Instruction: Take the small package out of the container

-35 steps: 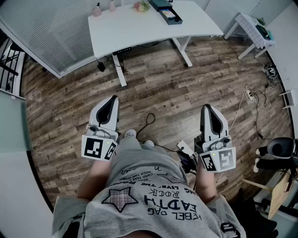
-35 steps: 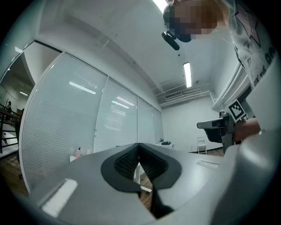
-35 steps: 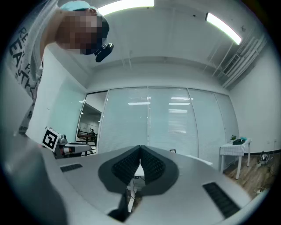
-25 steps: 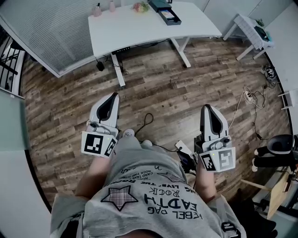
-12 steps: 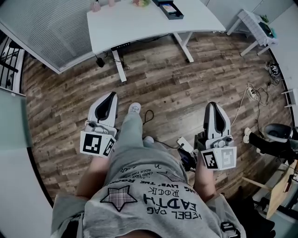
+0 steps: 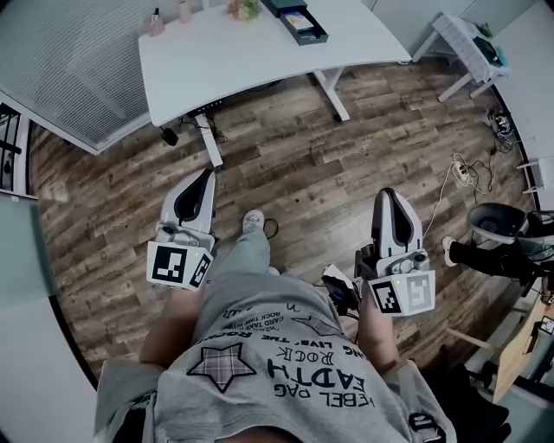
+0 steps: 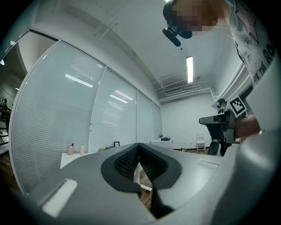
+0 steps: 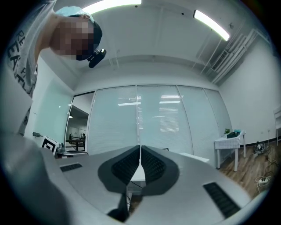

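**Item 1. L gripper**: jaws pressed fully together, black ribbed pads meeting edge to edge, nothing betw. them. Empty. In the head view it sits at the person's left side, nose pointing toward the desk, marker cube at the rear.

**Item 2. R gripper**: same condition. Jaws closed tight, only a hairline seam betw. the pads, no load. It sits at the person's right side, roughly parallel w/ the L gripper, nose pointing away from the body.

**Item 3. Desk**: white top, white legs, at the top of the head view. Well apart from both grippers, w/ bare floor betw.

**Item 4. Box**: dark, open-topped, at the far right part of the desk top.

**Item 5. Pale flat item**: lies inside the box. Too small to say whether it is the package.

**Item 6. Bottles**: two small ones, upright, at the far left of the desk.

**Item 7. Flowers**: small bunch at the desk's far edge, betw. the bottles and the box.

**Item 8. Side table**: small, white, in the top right corner, apart from the desk.

**Item 9. Floor**: wood planks.

**Item 10. Cables**: loose run on the floor at right.

**Item 11. Shoe**: pale, on the floor betw. the grippers.

**Item 12. Shirt**: grey, w/ star and lettering print, fills the bottom of the head view.
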`<state>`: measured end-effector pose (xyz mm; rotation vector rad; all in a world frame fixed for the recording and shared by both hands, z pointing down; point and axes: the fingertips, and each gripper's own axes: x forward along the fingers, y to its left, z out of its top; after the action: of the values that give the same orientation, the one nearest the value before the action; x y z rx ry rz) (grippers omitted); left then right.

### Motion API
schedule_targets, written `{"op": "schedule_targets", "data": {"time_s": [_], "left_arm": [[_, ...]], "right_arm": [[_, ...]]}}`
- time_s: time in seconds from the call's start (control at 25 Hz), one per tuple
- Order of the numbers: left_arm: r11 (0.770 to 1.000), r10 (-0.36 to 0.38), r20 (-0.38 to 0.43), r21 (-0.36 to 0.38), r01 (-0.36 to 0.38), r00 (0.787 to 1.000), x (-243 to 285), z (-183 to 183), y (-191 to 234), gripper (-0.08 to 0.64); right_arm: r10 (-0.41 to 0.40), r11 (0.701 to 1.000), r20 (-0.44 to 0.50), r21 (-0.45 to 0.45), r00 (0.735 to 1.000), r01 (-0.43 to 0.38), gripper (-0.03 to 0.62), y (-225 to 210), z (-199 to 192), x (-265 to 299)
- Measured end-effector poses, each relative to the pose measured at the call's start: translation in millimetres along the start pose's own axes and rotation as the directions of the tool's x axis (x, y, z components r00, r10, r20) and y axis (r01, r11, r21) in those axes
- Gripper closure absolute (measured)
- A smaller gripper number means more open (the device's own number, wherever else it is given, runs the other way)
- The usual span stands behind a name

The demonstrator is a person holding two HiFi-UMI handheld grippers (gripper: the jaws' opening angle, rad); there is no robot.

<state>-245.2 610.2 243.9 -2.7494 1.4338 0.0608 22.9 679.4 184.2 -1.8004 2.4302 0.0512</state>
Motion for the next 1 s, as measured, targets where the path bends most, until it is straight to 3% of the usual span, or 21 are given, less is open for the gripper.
{"op": "schedule_targets", "data": {"time_s": [0.32,0.56,1.0], "left_arm": [[0.999,-0.036,0.014,0.000,0.036,0.999,91.1,2.1,40.3,0.551],[0.999,-0.051,0.028,0.005,0.051,0.998,146.6,7.6,80.4,0.551],[0.995,-0.102,0.040,-0.001,0.103,0.994,211.6,5.2,126.1,0.551]], "right_arm": [[-0.025,1.000,0.000,0.010,1.000,0.025,0.575,-34.0,-3.7,82.2],[0.004,1.000,0.027,0.008,1.000,-0.005,0.575,-42.8,-0.8,145.9],[0.023,1.000,0.066,-0.010,0.998,-0.022,0.575,-42.1,-1.0,217.6]]}}
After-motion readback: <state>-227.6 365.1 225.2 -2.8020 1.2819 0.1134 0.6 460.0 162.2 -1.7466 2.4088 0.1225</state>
